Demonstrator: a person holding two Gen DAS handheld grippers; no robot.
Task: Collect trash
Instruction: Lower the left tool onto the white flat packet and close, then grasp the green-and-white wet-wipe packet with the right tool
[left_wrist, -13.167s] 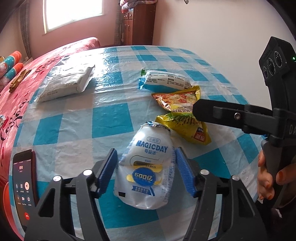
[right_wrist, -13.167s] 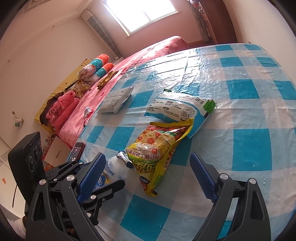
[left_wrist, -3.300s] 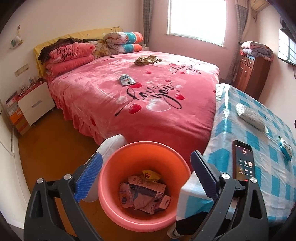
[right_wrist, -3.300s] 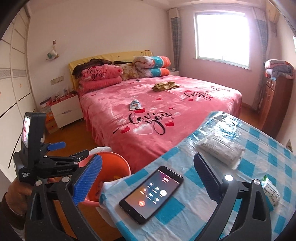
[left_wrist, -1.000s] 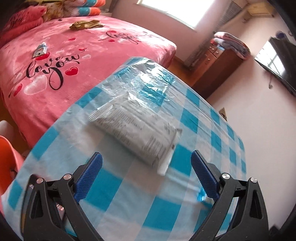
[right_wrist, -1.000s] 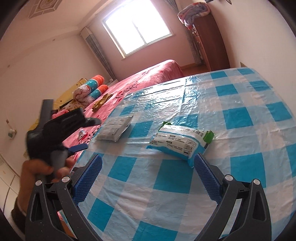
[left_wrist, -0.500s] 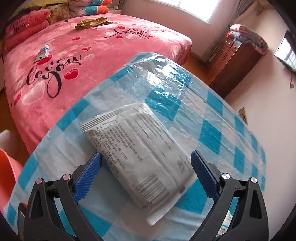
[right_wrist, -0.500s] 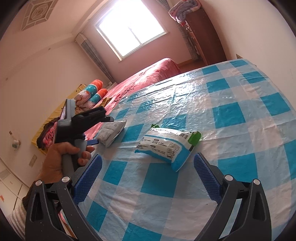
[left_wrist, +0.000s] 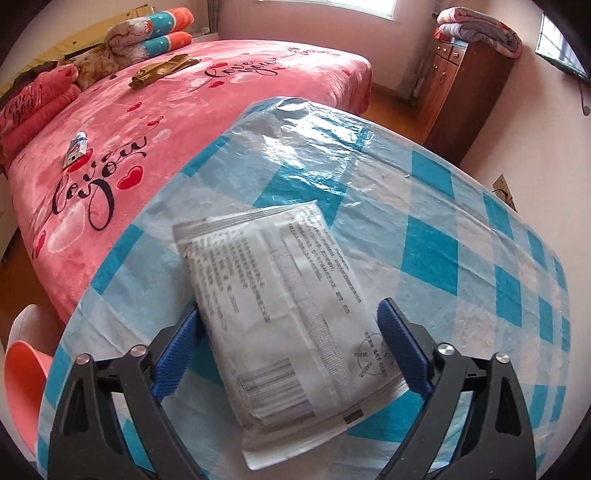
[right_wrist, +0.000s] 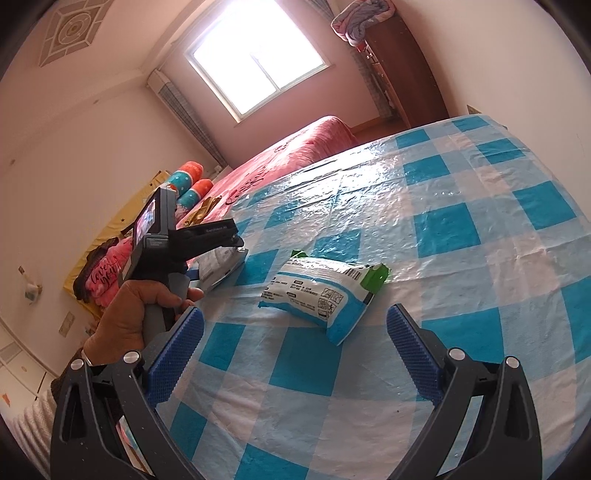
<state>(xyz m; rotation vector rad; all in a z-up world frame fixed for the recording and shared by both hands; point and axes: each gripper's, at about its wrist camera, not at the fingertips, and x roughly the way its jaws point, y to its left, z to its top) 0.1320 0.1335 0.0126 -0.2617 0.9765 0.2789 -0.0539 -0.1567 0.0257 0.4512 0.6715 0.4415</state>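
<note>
Table (left_wrist: 461, 236) under blue-and-white checked plastic cover, pink bed (left_wrist: 155, 96) at far left. Left gripper (left_wrist: 290, 349) low over white printed packet (left_wrist: 280, 295) near table's left edge; jaws have just been closing, packet between blue pads, left pad at packet's edge, right pad just beside it, no firm squeeze seen. Right gripper (right_wrist: 295, 338) jaws wide apart, nothing held, blue-and-white wrapper with green end (right_wrist: 325, 288) on table just beyond. Orange bin (left_wrist: 22, 373) near left, beside table.

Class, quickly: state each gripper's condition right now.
Left gripper: jaws just closing around the grey packet, not yet gripping.
Right gripper: open, empty.
</note>
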